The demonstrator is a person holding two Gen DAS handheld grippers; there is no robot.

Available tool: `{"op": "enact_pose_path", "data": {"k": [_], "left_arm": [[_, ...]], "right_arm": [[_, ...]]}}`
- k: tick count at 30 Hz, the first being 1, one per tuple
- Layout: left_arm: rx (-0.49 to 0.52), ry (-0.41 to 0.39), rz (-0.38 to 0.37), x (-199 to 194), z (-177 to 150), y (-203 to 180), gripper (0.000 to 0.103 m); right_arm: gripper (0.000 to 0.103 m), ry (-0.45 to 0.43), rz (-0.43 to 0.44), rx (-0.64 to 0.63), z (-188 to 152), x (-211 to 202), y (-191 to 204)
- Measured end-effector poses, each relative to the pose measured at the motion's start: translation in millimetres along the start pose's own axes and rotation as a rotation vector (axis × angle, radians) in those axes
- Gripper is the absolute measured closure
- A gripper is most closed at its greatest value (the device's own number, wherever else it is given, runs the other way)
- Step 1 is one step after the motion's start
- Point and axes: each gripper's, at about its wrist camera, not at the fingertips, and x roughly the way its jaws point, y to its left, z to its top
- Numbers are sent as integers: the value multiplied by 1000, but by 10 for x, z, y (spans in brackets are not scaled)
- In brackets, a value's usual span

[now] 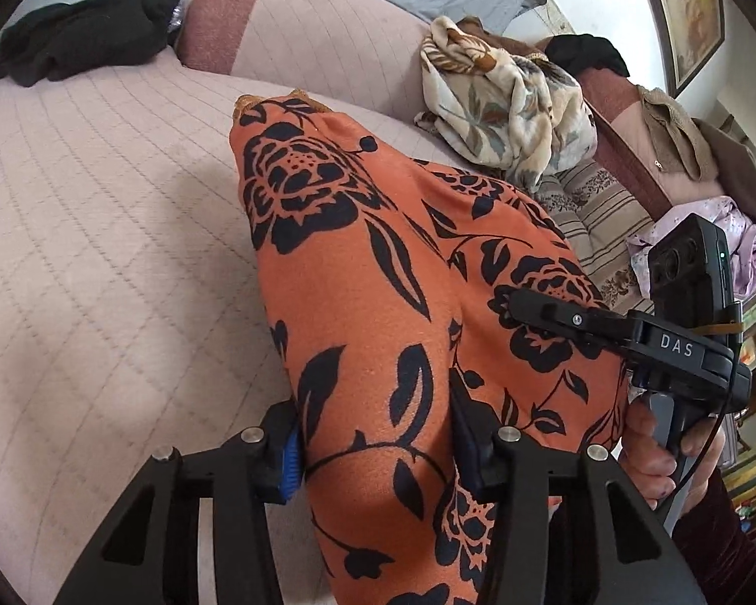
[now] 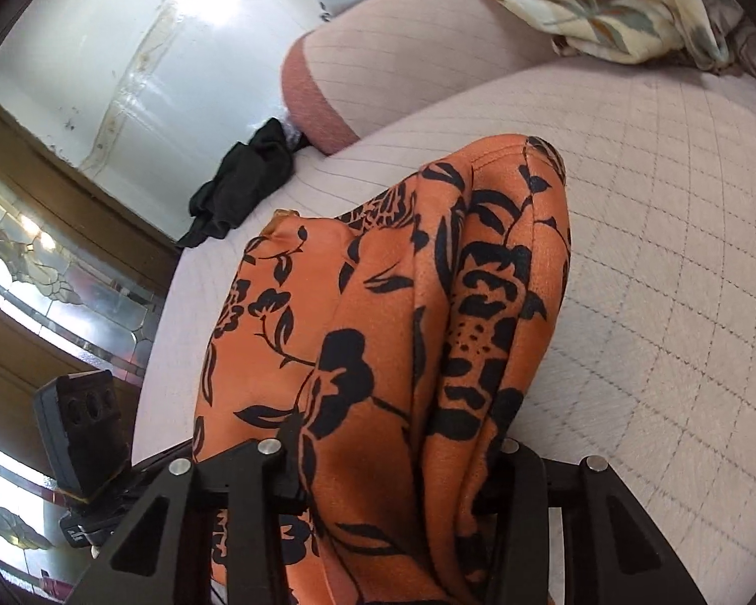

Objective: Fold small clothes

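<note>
While both grip, left gripper (image 1: 378, 459) and right gripper (image 2: 403, 459) clamp the orange floral garment (image 1: 378, 277).

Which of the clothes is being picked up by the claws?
The orange cloth with black flowers. Both claws pinch it, while the black clothes and the cream flowery cloth lie farther back on the pink cover, untouched.

Orange garment (image 1: 378, 302) with black flowers; pale pink quilted cover (image 1: 101, 227); cream floral cloth (image 1: 509, 101); black tongs (image 1: 378, 459).
</note>
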Motion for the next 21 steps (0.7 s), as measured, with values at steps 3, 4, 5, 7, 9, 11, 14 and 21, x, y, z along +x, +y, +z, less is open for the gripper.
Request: {"op": "enact_pose_path", "data": {"k": [3,4,5,7,9,11,14,21], "left_arm": [[7,-4,18,-112,-90,-20,54],[4,-4,26,-157,-135,-19,54],[2,-4,32,-178,-158,-31,54],[0,-10,54,-279,-248,-46,54],[-1,-20,74,-375,-338,-55,54],[-10,-33,99,-480,-446,-40,54],[-24,-43,162,-543,-609,22,51],[-55,-30,392,-498,-949,88,20]], "right_arm": [[59,4,11,-10,-48,-33,133],[59,7,14,-17,-80,-30,183],[59,11,17,-19,-107,-27,210],[59,23,30,-17,-193,-28,247],[59,31,43,-17,-274,-29,291],[59,34,70,-16,-376,-39,331],[59,39,101,-19,-537,-8,394],[41,85,-1,39,-923,436,240]]}}
